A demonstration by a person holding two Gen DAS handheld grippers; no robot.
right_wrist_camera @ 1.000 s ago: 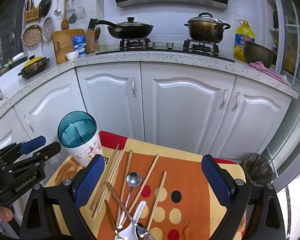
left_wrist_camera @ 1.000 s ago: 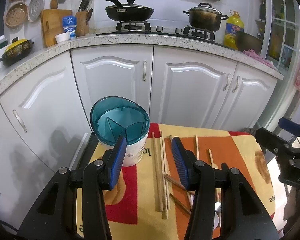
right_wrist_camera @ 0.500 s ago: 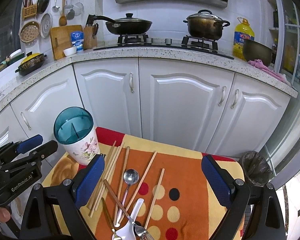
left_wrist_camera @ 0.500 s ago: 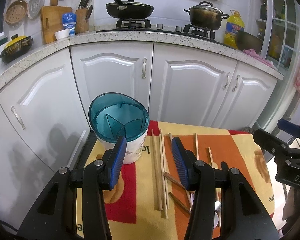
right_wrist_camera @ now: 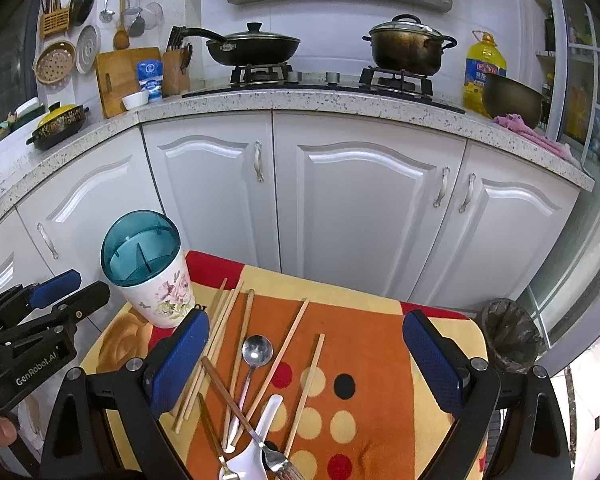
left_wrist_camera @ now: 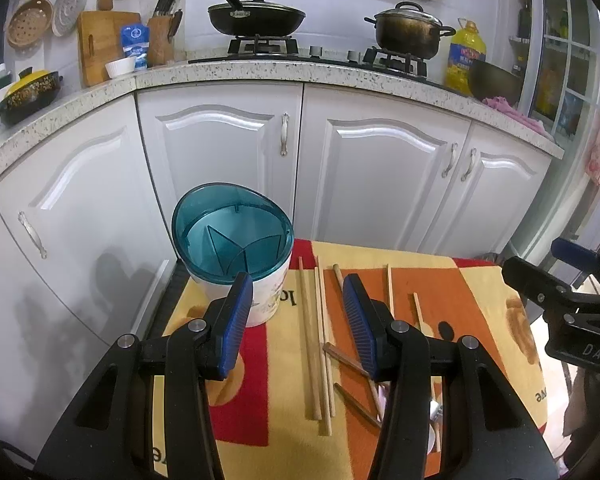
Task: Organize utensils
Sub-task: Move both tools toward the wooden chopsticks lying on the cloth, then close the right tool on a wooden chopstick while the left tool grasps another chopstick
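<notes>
A white floral utensil holder (left_wrist_camera: 240, 264) (right_wrist_camera: 156, 280) with a teal divided insert stands at the table's far left corner. Several wooden chopsticks (left_wrist_camera: 316, 340) (right_wrist_camera: 228, 328) lie loose on the patterned cloth. A metal spoon (right_wrist_camera: 254, 350), a white spoon (right_wrist_camera: 256, 452) and a fork (right_wrist_camera: 284, 468) lie among them. My left gripper (left_wrist_camera: 298, 324) is open and empty, hovering over the chopsticks just right of the holder. My right gripper (right_wrist_camera: 306, 364) is open wide and empty above the spoon and chopsticks.
The small table carries an orange, yellow and red cloth (right_wrist_camera: 364, 344). White cabinets (right_wrist_camera: 356, 208) stand close behind it under a speckled counter with a pan (right_wrist_camera: 252, 46) and a pot (right_wrist_camera: 408, 46). A lined bin (right_wrist_camera: 508, 332) stands at the right.
Both grippers have shifted slightly; the holder and utensils sit a little differently in view. Nothing was picked up and the jaws stay open.
</notes>
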